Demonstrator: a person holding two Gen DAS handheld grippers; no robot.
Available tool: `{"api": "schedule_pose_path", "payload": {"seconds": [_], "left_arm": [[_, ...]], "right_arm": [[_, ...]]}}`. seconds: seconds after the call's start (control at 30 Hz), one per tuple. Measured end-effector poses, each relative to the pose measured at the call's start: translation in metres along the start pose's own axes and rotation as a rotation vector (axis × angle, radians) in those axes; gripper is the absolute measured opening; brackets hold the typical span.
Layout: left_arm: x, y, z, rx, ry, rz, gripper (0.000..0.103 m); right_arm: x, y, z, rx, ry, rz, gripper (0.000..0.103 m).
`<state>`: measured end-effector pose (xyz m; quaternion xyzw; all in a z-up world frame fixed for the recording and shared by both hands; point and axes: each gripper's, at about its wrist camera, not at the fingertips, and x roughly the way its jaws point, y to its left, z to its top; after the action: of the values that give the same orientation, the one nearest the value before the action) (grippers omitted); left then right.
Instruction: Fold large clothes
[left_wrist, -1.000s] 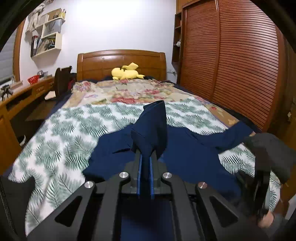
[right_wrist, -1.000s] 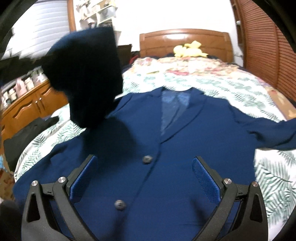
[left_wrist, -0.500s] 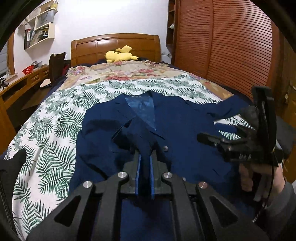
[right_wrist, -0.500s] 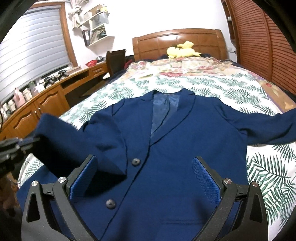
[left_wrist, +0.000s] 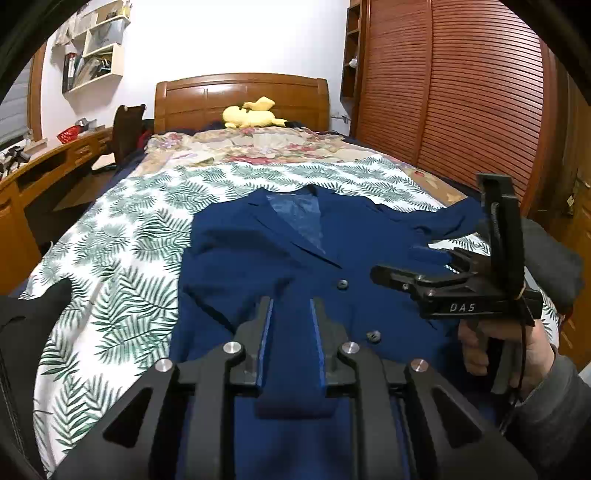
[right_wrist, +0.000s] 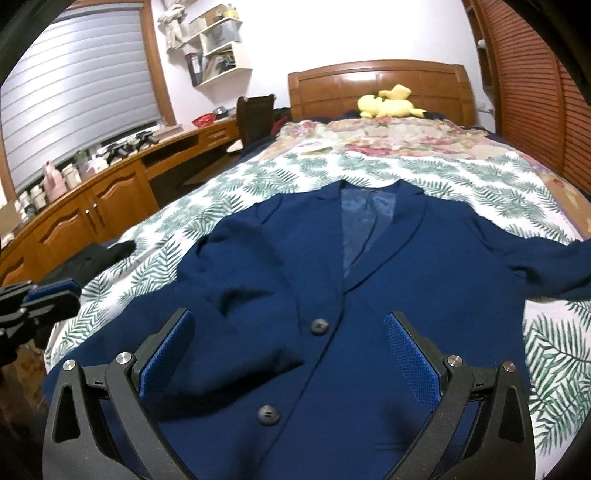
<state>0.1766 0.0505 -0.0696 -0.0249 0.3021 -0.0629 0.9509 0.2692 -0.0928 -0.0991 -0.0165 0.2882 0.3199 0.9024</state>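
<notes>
Navy blazer (right_wrist: 388, 295) lies buttoned, sleeve folded across; left jaws opening around it, right spread.

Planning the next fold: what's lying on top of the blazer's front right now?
The blazer's own folded-in sleeve lies across its front, beside the two buttons. Whatever the sleeve covers is hidden. The other sleeve lies spread out on the bedspread.

Jacket (right_wrist: 369, 302) navy, paler blue lining. Bedspread (left_wrist: 122, 280) white, green fern print. Quilt (right_wrist: 369, 142) floral, beige-pink. Plush toy (left_wrist: 253, 114) yellow. Headboard (left_wrist: 240, 96) reddish-brown wood.
</notes>
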Motion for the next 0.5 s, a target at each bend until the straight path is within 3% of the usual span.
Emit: {"api": "schedule_pose_path", "payload": {"seconds": [0.23, 0.5], "left_arm": [[-0.011, 0.018, -0.009, 0.003, -0.010, 0.064, 0.021], [-0.025, 0.041, -0.013, -0.040, -0.046, 0.113, 0.021]], "right_arm": [[0.023, 0.036, -0.011, -0.051, 0.065, 0.078, 0.103], [0.048, 0.089, -0.028, -0.152, 0.158, 0.204, 0.095]]}}
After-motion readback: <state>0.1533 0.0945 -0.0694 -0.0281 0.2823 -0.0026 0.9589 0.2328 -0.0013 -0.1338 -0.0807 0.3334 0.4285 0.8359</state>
